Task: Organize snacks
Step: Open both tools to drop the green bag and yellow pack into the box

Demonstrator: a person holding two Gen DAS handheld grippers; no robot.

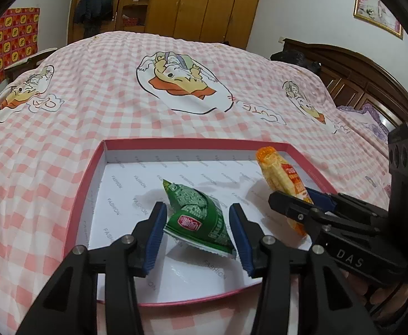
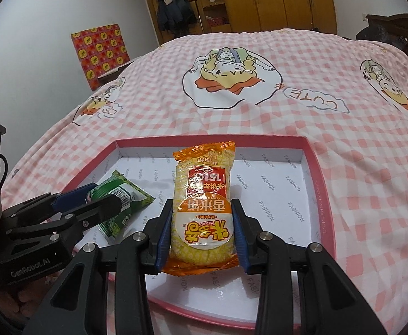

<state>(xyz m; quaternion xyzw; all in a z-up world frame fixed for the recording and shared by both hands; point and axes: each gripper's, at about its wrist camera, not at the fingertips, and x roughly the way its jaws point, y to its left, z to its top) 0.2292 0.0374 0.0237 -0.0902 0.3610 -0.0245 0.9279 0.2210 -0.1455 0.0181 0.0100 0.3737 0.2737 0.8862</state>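
I've got two pkts over the pink-rimmed box lid [image 1: 86,184], which lies on the checked bed cover [image 1: 120,106]. The green snack packet [image 1: 201,217] sits between the blue pads of my left hand-held gripper [image 1: 198,217] — pads look to be touching its sides, though there's a sliver of gap on the right one, so I can't tell if it's truly pinched or just bracketed. It hangs low over the near-left of the white liner, maybe resting on it; can't tell.

The orange rice cracker pack [image 2: 202,209] is pinched across its near half by my right hand-held gripper [image 2: 202,217], far end sticking out over the middle of the lid, tilted a bit upward.

Handling, my guess: both are light, crinkly film w/ air inside — slippery, and they squash. The cracker inside is prob. brittle, so I'd keep the squeeze gentle and hold across the wide body, not the crimped end seals, which would slide out. The green one is a puffy pillow shape; mid-body grip is best.

Pose: both grippers point away from me toward the far wardrobe [image 2: 273,0], roughly level, side by side — left one just beside the right, near edge of the lid under both.
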